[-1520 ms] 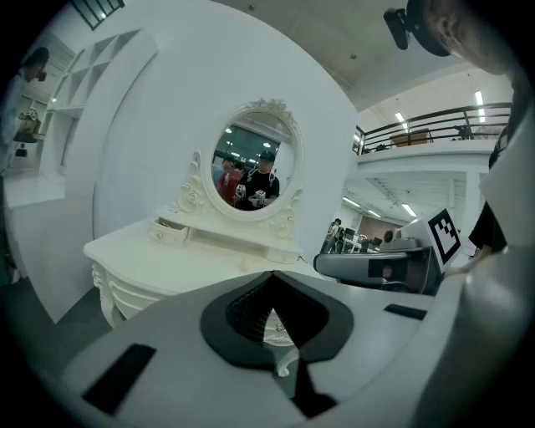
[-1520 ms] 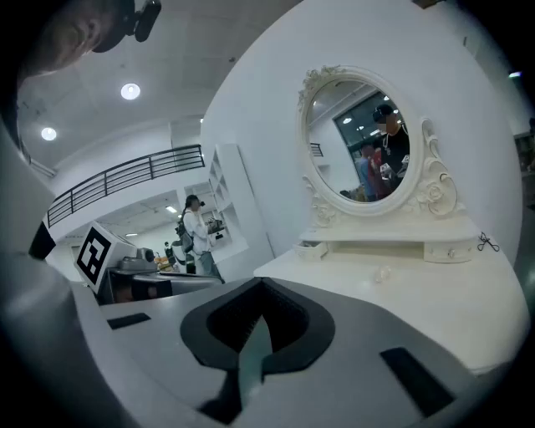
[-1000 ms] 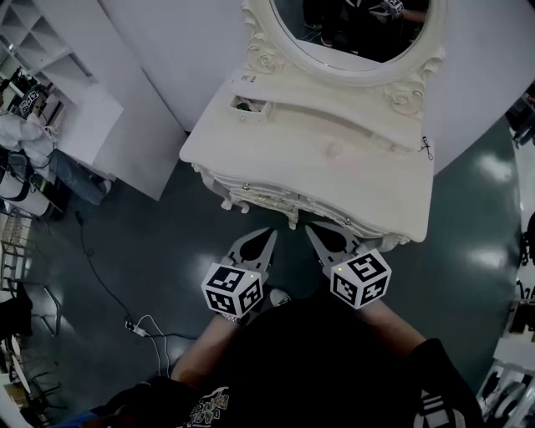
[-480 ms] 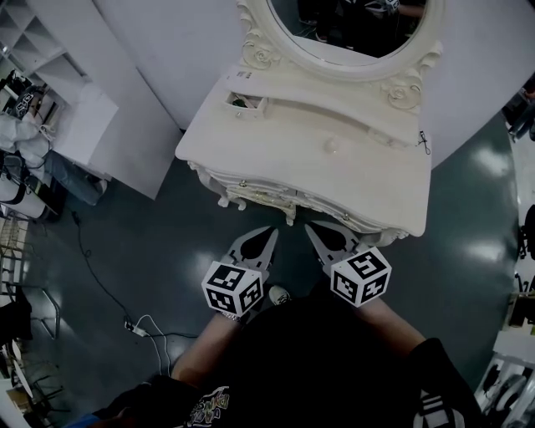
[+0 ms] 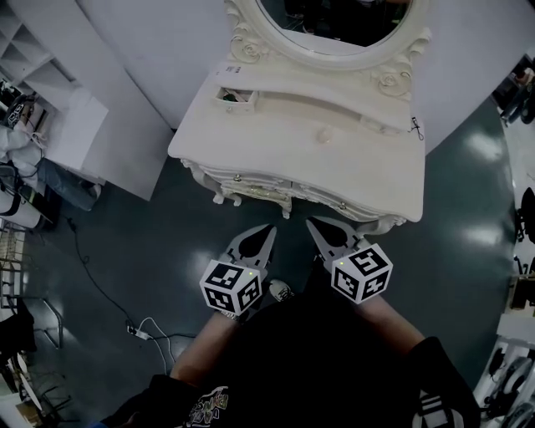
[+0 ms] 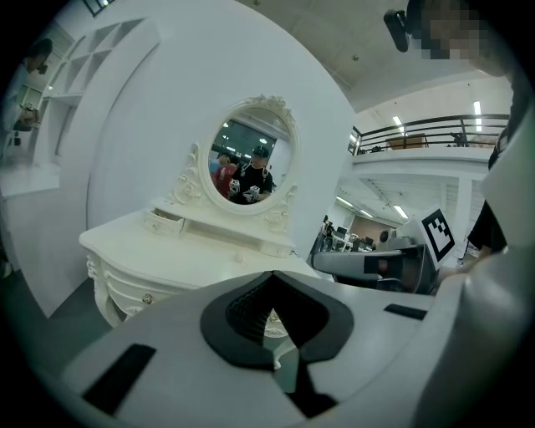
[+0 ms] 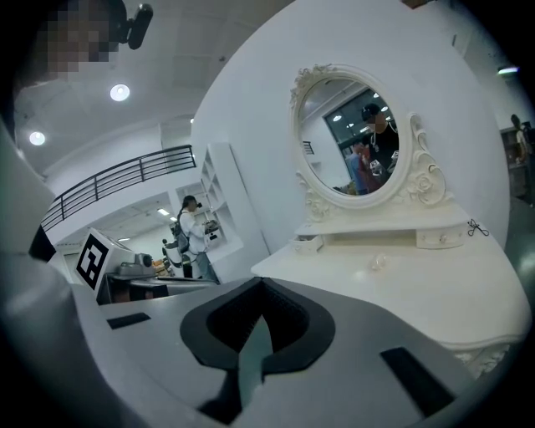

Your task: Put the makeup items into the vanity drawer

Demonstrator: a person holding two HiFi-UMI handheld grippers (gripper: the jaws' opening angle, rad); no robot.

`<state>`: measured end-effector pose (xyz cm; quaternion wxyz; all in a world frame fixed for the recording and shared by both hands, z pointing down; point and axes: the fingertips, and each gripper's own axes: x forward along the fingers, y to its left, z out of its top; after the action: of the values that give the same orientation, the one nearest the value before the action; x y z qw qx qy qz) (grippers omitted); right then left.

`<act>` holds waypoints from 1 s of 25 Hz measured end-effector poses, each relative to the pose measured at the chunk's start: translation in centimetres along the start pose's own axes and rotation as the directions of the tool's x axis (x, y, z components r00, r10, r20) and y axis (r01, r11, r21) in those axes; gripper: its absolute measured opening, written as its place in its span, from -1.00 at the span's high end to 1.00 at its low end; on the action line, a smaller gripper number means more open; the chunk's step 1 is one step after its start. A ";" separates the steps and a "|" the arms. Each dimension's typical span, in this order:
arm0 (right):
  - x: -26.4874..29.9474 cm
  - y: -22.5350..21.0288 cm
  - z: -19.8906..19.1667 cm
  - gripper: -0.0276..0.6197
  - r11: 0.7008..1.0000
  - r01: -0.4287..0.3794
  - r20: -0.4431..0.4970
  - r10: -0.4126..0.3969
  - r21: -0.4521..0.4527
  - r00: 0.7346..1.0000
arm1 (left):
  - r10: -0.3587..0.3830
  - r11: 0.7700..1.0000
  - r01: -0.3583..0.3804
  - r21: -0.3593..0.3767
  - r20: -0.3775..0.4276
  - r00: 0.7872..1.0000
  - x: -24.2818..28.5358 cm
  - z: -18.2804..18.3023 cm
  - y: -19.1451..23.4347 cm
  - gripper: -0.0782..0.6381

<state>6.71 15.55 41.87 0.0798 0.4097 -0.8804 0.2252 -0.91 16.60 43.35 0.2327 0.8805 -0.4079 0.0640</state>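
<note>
A white vanity [image 5: 251, 159] with an oval mirror [image 5: 334, 21] stands in front of me. Its small upper-left drawer [image 5: 234, 96] is pulled open, with something dark inside. A small pale item [image 5: 322, 135] lies on the tabletop, also seen as a clear item [image 7: 378, 262] in the right gripper view. A thin black item [image 5: 413, 127] lies at the top's right end. My left gripper [image 5: 269, 227] and right gripper [image 5: 311, 222] hover side by side before the vanity's front edge, both shut and empty. The left gripper view shows the small drawer [image 6: 163, 221] beyond the left gripper's [image 6: 272, 276] closed tips.
A white shelving unit [image 5: 50, 100] stands at the left beside a curved white wall [image 5: 142, 50]. Cables [image 5: 138, 330] trail over the dark floor [image 5: 468, 217] at the lower left. A shoe [image 5: 278, 292] shows below the grippers. People stand in the background.
The head view has drifted, so the vanity sits slightly higher and further left in the frame. Both grippers keep their place and stay shut.
</note>
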 end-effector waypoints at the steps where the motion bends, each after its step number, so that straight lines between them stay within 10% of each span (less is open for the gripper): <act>1: -0.1 -0.2 0.1 0.82 1.000 0.008 0.001 -0.008 0.001 1.000 | -0.003 1.000 0.003 -0.003 0.000 1.000 0.1 0.0 0.0 0.78; 25: 5.3 -12.5 4.0 0.82 0.994 0.109 -0.030 -0.108 0.026 0.994 | 0.035 0.999 -0.036 -0.033 -0.031 0.999 7.9 3.5 4.7 0.78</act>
<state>12.86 3.04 44.22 0.0987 0.4548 -0.8524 0.2382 0.46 6.94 44.34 0.2526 0.8680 -0.4210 0.0746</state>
